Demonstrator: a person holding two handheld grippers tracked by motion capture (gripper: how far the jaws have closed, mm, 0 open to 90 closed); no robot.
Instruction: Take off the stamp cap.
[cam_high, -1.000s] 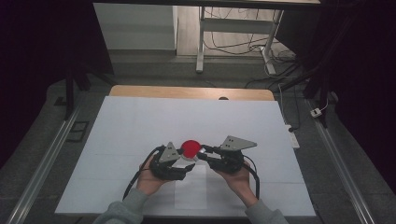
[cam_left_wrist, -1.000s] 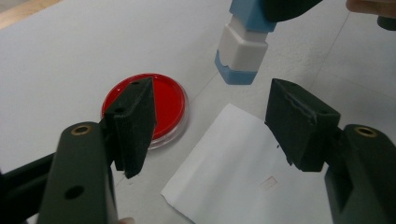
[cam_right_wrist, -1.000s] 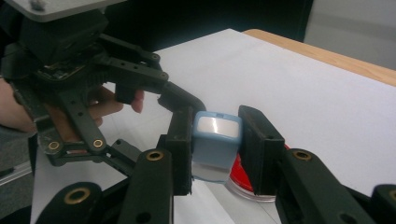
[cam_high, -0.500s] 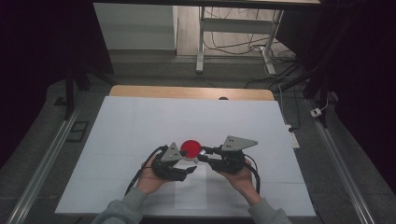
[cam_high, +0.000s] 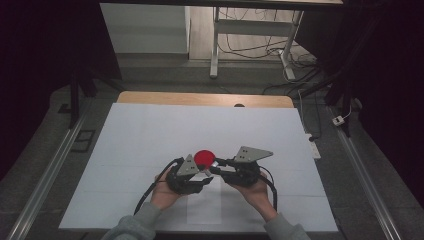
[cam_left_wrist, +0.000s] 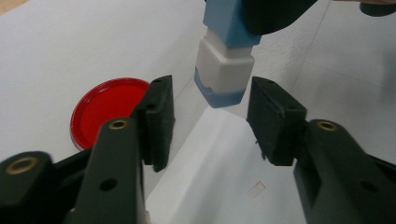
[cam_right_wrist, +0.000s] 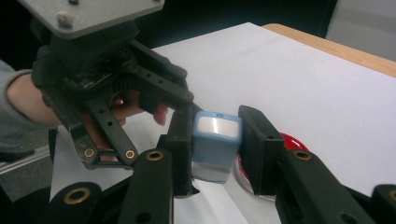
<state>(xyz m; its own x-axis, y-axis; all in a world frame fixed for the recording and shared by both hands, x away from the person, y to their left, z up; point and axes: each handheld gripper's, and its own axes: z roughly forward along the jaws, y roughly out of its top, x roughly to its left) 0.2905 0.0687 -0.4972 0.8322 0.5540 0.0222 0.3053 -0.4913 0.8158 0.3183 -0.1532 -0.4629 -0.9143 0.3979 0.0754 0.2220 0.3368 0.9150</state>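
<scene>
The right claw (cam_right_wrist: 215, 140) is clamped on a small blue-and-white block (cam_right_wrist: 215, 140): in the right gripper view both black pads press against the block's two sides, with its white end face turned toward the camera. In the high view this claw (cam_high: 216, 166) sits right of centre at the near part of the table (cam_high: 150, 130), held by the person's right hand (cam_high: 255, 192), pointing left toward the other gripper.

The left claw (cam_left_wrist: 210, 116) stands part open and its jaws have just been closing. In the left gripper view the free end of the block (cam_left_wrist: 224, 70) comes in from above and hangs between the two pads, with a visible gap on each side; neither pad touches it. In the high view the left claw (cam_high: 206, 172) is held by the left hand (cam_high: 162, 192), pointing right, tip to tip with the right claw.

A round red lid (cam_high: 204, 157) lies flat on the white sheet covering the table, just beyond the point where the two claws meet. In the left gripper view the lid (cam_left_wrist: 105, 109) lies beside the left-hand jaw, partly hidden behind it. In the right gripper view its red rim (cam_right_wrist: 292, 140) shows behind the right-hand jaw.
</scene>
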